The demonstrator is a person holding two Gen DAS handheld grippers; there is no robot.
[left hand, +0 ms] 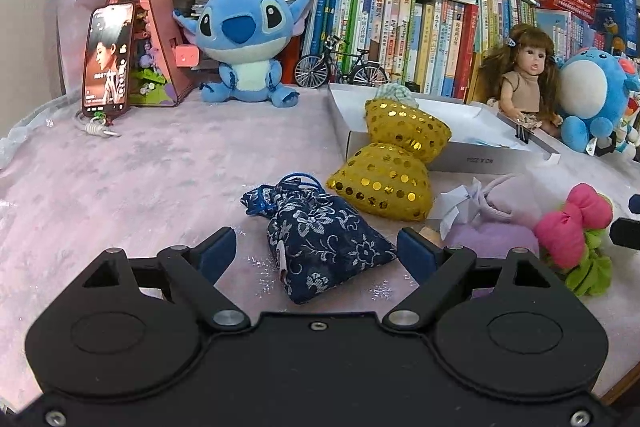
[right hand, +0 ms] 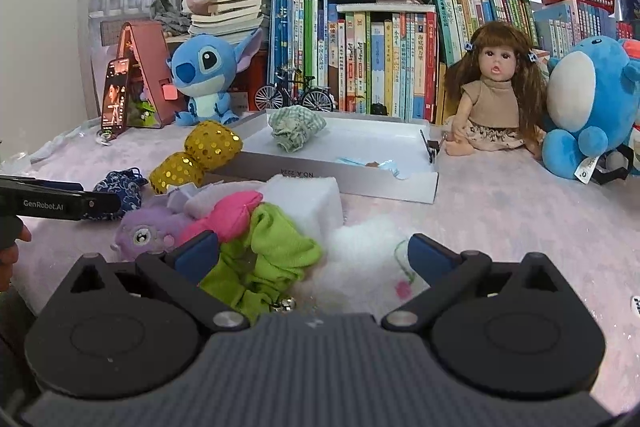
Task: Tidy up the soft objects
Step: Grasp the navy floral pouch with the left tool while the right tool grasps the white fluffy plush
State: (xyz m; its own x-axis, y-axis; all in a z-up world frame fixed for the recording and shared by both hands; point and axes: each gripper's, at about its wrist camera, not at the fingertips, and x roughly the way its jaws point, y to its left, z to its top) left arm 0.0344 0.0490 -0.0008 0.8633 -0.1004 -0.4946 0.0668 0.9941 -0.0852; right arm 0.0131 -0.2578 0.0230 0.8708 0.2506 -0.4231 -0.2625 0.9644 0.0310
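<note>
left wrist: navy pouch (left hand: 324, 239) between spread fingers (left hand: 218, 251).

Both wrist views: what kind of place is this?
Probably a home, likely a child's room or study corner: packed rows of books under a window, a Stitch plush and a doll on a pink-covered table.

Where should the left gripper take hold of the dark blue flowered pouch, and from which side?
Probably across the pouch's plump lower body, coming straight ahead from the near side. It lies flat between the open jaws of the left gripper, drawstring neck pointing away toward the gold sequined bow. The filled middle gives more to pinch than the loose cord.
</note>
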